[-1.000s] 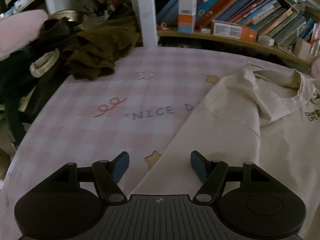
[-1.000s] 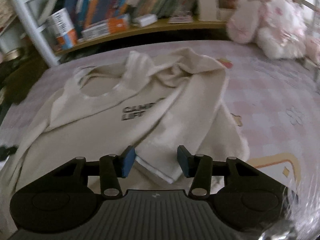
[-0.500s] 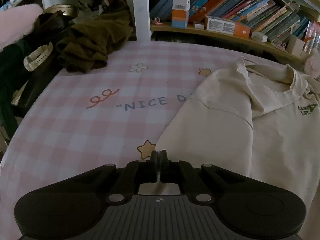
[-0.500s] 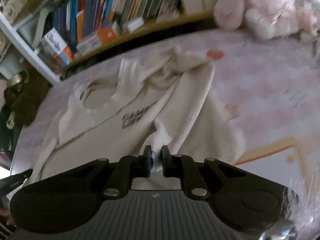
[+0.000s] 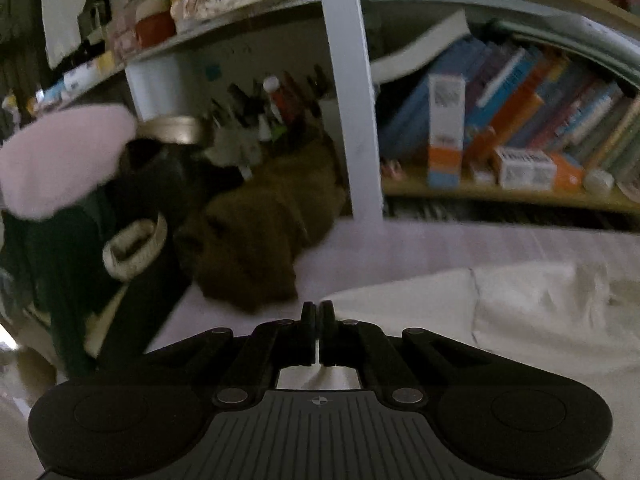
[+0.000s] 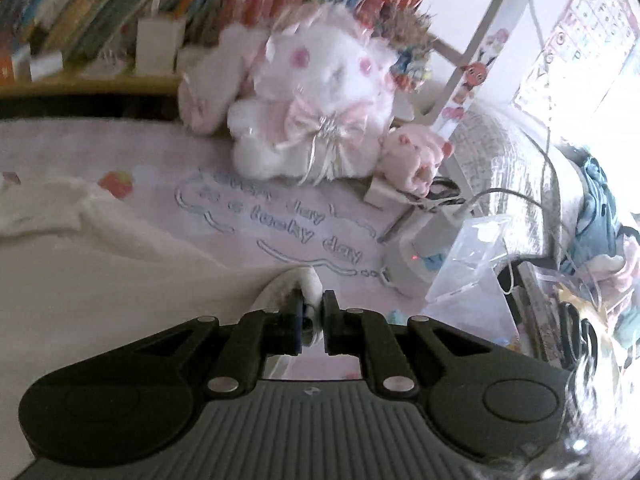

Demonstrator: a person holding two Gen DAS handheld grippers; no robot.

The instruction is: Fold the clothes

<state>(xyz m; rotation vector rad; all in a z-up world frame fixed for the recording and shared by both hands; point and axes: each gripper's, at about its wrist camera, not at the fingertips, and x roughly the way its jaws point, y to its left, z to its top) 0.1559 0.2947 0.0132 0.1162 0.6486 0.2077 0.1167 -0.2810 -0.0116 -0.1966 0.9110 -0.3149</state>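
The cream T-shirt (image 5: 520,312) lies on the pink checked table cover (image 5: 400,248), stretching right from my left gripper (image 5: 318,312). That gripper is shut on the shirt's lower corner, its fingers pressed together with pale cloth showing beneath them. In the right wrist view the same T-shirt (image 6: 100,280) spreads to the left, and a bunched edge of it sticks up between the fingers of my right gripper (image 6: 311,300), which is shut on it. Both views are blurred by motion.
Brown and dark clothes (image 5: 260,240) are piled at the table's far left by a white shelf post (image 5: 352,100). Books (image 5: 540,112) fill the shelf behind. Pink plush toys (image 6: 320,92), a clear plastic box (image 6: 472,256) and cables crowd the far right.
Both grippers went from open to shut on the shirt's bottom corners, then lifted and swung forward, so the views now tilt up toward the shelf and the plush toys.
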